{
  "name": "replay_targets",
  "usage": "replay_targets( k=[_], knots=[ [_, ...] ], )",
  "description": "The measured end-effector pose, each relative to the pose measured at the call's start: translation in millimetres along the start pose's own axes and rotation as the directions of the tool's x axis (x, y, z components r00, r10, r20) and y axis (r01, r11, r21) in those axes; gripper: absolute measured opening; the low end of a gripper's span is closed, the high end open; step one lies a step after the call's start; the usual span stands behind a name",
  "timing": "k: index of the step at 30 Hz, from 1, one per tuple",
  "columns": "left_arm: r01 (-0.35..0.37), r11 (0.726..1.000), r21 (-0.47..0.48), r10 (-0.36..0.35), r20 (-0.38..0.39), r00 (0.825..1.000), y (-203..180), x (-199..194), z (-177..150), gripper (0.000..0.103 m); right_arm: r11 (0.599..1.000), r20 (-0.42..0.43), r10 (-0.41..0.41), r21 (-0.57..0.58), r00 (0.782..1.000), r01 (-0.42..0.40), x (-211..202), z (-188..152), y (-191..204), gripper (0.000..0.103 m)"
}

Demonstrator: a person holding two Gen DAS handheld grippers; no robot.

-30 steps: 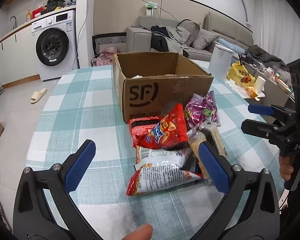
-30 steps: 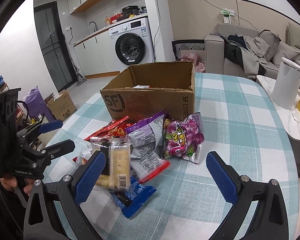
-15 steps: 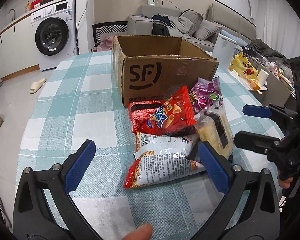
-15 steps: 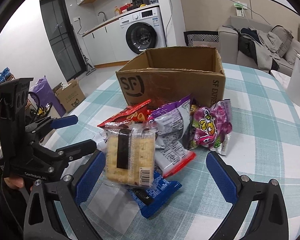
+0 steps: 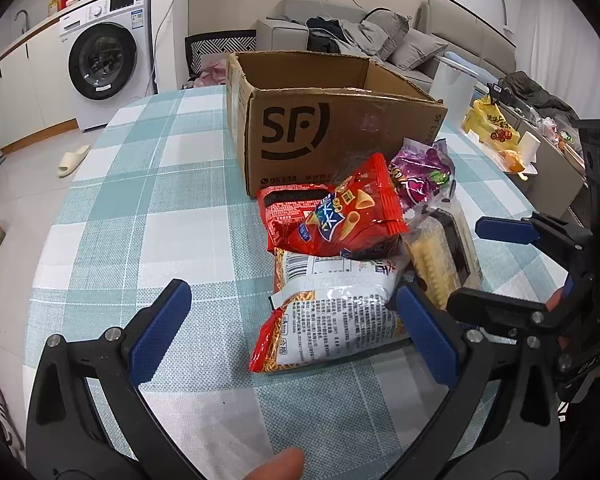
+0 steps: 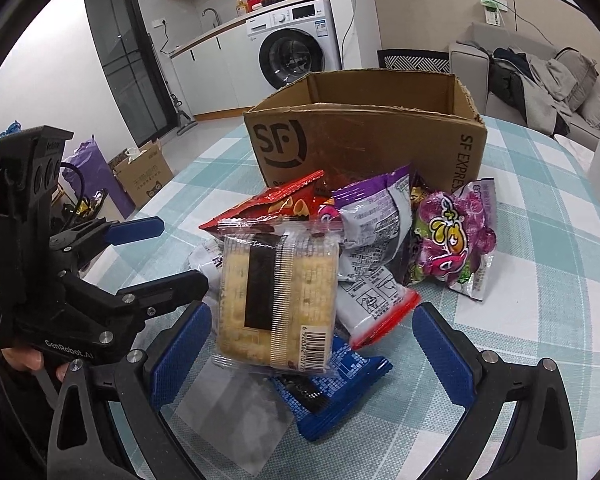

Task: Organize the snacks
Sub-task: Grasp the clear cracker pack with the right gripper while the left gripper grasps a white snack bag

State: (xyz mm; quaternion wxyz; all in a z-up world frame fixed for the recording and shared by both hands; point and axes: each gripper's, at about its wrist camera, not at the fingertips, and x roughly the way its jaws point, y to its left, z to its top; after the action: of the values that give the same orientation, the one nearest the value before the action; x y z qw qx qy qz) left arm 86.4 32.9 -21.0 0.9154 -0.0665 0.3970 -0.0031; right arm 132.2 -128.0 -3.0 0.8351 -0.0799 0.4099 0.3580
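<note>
Picking one snack at a time from the heap seems the good way, because the packs overlap and a careless grip may drag a neighbour. Both the left gripper (image 5: 292, 332) and the right gripper (image 6: 312, 348) are spread wide and hold nothing. The box (image 5: 340, 120) stands open on the table (image 5: 140, 208) just behind the heap, so each pack should be lifted over its front wall. Its sides read "SF" and "SF EXPRES". The noodle pack (image 5: 332, 320) lies nearest the left gripper, under the red chips (image 5: 340, 216). The cracker pack (image 6: 278, 300) lies on top, between the right fingers (image 6: 180, 352), so it looks the easiest first pick; its barcode starts with 6 928. The purple candy bag (image 6: 456, 240) sits near the box. The left gripper body reads "GenRobot.AI"
</note>
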Motion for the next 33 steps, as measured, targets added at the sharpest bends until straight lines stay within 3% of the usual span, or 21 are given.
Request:
replay_targets(
  k=[12, 25, 33],
  knots=[
    [0.005, 1.000, 0.000, -0.005, -0.016, 1.000, -2.5, 5.7, -3.2, 0.103, 0.999, -0.017, -0.048, 0.013, 0.999, 0.048, 6.2, -0.7, -5.6, 0.102],
    [0.052, 0.998, -0.039, -0.053, -0.039, 0.998, 2.0, 17.4, -7.6, 0.102, 1.000, 0.000, 0.008, -0.005, 1.000, -0.008, 4.3, -2.0, -2.8, 0.086],
    [0.149, 0.988, -0.037, -0.151, -0.057, 0.987, -1.5, 22.0, -10.6, 0.079, 0.999, 0.005, 0.037, -0.023, 0.999, -0.037, 5.1, -4.2, 0.2, 0.073]
  ],
)
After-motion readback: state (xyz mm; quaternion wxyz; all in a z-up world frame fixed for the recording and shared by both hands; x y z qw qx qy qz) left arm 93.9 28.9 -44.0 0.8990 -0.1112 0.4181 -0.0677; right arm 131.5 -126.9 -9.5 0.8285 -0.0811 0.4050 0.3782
